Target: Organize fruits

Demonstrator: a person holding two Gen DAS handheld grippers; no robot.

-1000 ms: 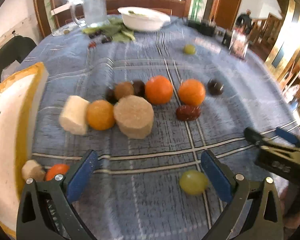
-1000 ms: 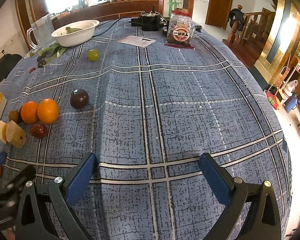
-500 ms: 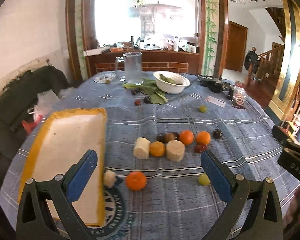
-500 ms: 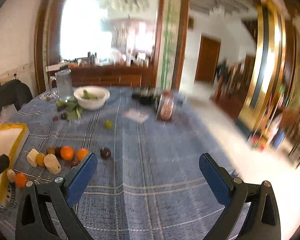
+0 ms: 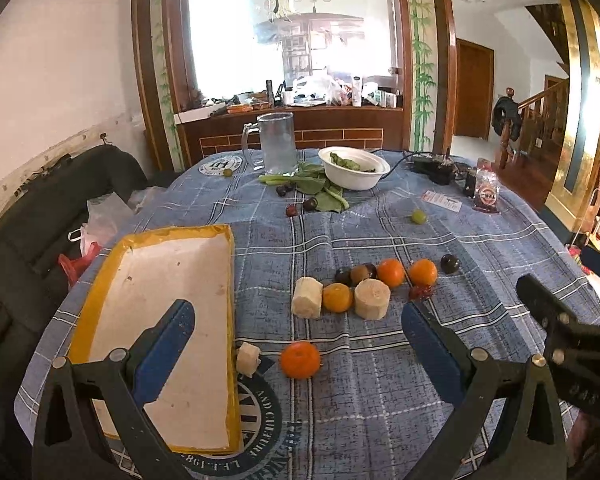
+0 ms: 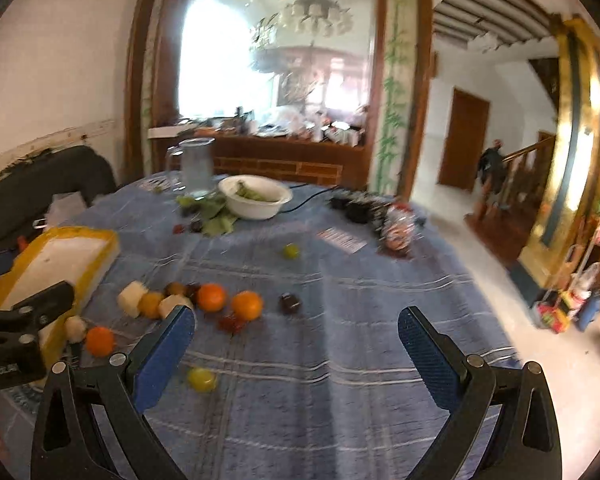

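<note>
Several fruits lie loose on the blue plaid tablecloth: oranges (image 5: 391,273), an orange nearer me (image 5: 300,359), pale cut chunks (image 5: 372,299), dark round fruits (image 5: 449,263) and a green grape (image 5: 419,216). A yellow-rimmed white tray (image 5: 112,264) lies at the left. My left gripper (image 5: 296,342) is open and empty, held high above the table's near edge. My right gripper (image 6: 296,344) is open and empty, also raised; a green grape (image 6: 201,378) lies below its left finger. The fruit cluster (image 6: 212,297) and tray (image 6: 100,236) show in the right wrist view.
At the far side stand a glass pitcher (image 5: 275,142), a white bowl with greens (image 5: 354,168), loose leaves (image 5: 314,184), a black device with cable (image 5: 432,166) and a snack packet (image 5: 486,192). A dark sofa (image 5: 40,208) sits left of the table.
Both grippers have pulled up and back from just above the cloth, so the whole table and room now show. Both stay open and empty.
</note>
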